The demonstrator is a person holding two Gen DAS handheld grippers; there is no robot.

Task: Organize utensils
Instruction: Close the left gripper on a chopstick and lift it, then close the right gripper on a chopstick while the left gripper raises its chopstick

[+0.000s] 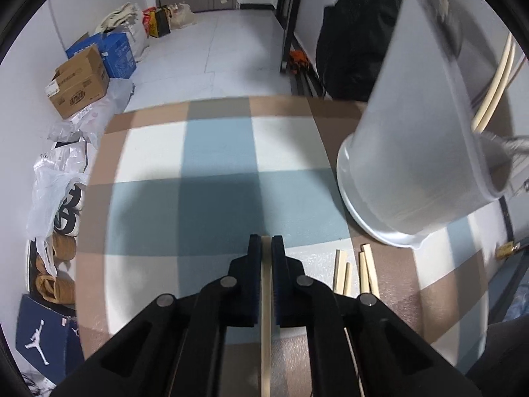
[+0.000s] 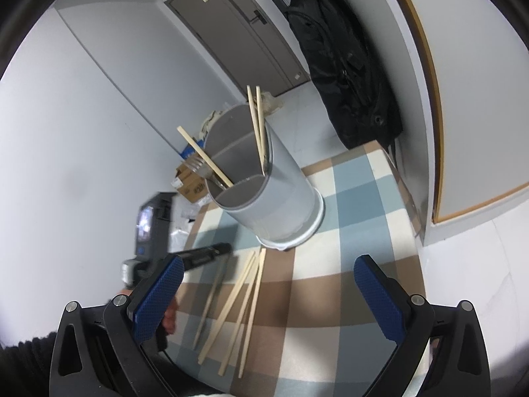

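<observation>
My left gripper is shut on one pale wooden chopstick, which runs lengthwise between its pads above the checked tablecloth. Several loose chopsticks lie just to its right. A tall grey divided utensil holder stands at the right. In the right wrist view the holder contains chopsticks and a metal fork. Several loose chopsticks lie in front of it. My right gripper hangs open over them with nothing between its blue pads. The left gripper shows blurred at the left.
Cardboard boxes, plastic bags and shoe boxes line the floor left of the table. A black coat hangs at the back right beside a door. A hand holds the left tool.
</observation>
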